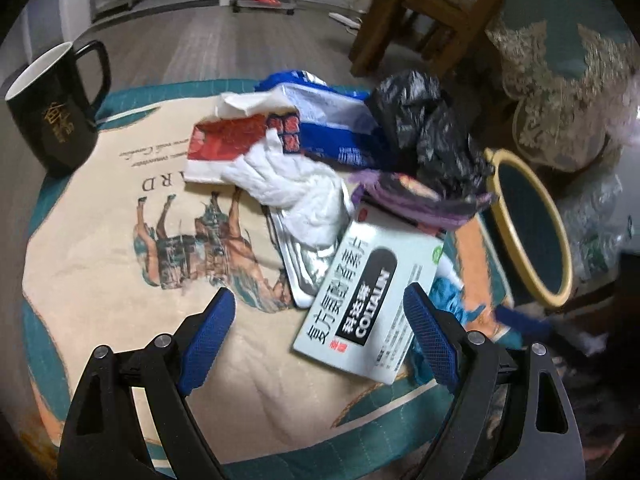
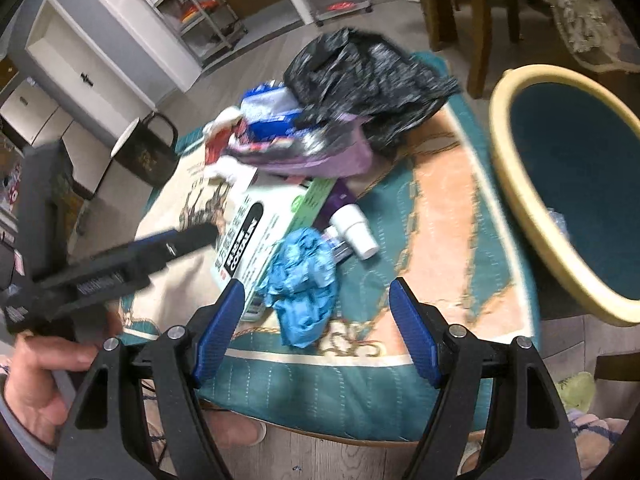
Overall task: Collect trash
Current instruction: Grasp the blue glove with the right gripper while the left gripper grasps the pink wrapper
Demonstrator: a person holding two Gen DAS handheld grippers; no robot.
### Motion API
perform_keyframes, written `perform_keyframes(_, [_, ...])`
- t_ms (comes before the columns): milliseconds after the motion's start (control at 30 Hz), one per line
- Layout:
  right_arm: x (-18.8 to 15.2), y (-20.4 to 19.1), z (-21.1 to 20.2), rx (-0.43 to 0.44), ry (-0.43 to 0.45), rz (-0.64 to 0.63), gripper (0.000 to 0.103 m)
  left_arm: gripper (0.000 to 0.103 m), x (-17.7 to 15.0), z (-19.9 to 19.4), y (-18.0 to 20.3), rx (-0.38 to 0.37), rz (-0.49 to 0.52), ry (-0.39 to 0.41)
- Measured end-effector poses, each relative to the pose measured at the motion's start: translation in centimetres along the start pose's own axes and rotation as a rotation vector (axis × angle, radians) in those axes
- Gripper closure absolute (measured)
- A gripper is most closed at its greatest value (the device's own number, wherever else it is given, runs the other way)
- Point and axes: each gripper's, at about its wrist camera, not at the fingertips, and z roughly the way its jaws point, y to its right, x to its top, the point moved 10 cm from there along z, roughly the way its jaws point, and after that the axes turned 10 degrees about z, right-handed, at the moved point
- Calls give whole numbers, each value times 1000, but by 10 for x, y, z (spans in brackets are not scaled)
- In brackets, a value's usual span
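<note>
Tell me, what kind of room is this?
Probably a living or dining room at home. There's a wooden chair on a wood floor, a black mug on a small cloth-covered table, and storage shelves by the wall.

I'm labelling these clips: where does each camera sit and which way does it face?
Left wrist: on the left tool, angled down at the trash pile on the cloth; only its own open fingers show.
Right wrist: on the right tool, angled down from the table's edge; shows the left hand.
Shared: medicine box, black bag, mug, bin.
</note>
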Motion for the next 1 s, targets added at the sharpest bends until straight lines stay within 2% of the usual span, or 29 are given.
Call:
perform_keyframes(133, [-8,-1,20,9,-32,14,31,17,20,-5,7,-56,-37,41])
perform_keyframes(333, [-15,4,26,10,-43,34,49,17,50,2,32,-179,-115,90])
perform_keyframes(433, [-13,3,24,18,-37,38,51,22,59,13,35,-218,-198,94])
perform_keyframes(533, [-11,3,24,19,-36,35,51,34,63,25,36,-218,-251,73])
perform_keyframes(633, [-10,4,24,23,-35,40,51,54,63,37,35,-200,-278,51])
perform_keyframes(700, [-10,5,26,24,-34,37,52,79,62,43,36,-177,-273,31])
perform_keyframes(733, [-11,4,28,24,-37,34,62,85,61,43,35,-171,-268,29])
perform_keyframes(767, [-12,4,27,23,-39,30,66,91,60,44,36,-164,-262,28])
perform_keyframes(800, [-12,4,25,25,-32,24,67,94,60,43,36,-153,-252,32])
perform_keyframes(1000, [-6,6,13,32,-11,23,73,96,66,23,30,-142,-254,93])
